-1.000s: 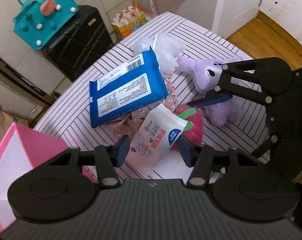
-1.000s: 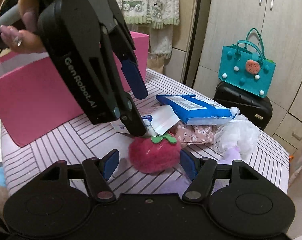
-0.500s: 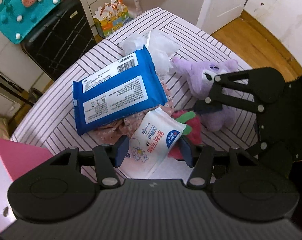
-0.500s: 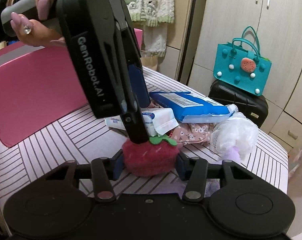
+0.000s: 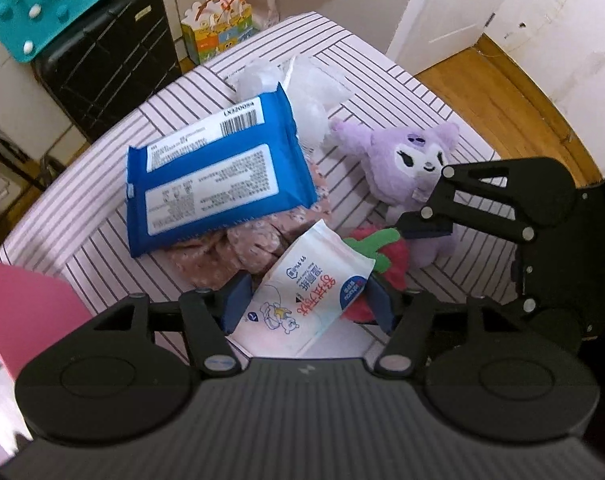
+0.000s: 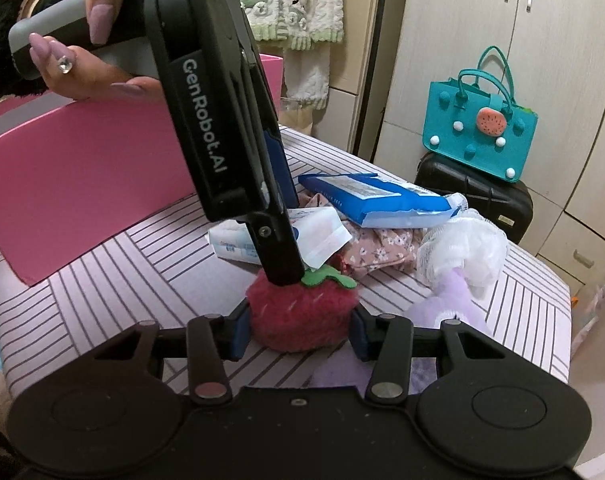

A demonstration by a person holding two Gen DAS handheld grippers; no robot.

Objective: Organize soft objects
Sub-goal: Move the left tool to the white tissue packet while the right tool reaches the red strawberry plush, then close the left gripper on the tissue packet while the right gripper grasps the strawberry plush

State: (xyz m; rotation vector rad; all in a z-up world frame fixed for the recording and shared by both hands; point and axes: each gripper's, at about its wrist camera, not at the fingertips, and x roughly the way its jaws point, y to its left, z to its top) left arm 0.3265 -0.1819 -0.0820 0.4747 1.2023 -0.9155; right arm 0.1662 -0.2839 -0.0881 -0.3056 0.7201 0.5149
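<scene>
Soft, light strawberry (image 6: 298, 316) low in frame, squeezed between right tongs (image 6: 298, 330); left tongs (image 5: 306, 304) wide around wipes (image 5: 306, 296).

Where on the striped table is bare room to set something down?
Bare striped table lies between the pink box and the strawberry plush, and on the corner beyond the purple plush. The middle is crowded: blue pack, floral cloth, white wipes pack.

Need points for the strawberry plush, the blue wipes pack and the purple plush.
strawberry plush (image 6: 298, 316): right wrist view, red body.
blue wipes pack (image 5: 218, 176): left wrist view, centre of printed face.
purple plush (image 5: 414, 156): left wrist view, face.
</scene>
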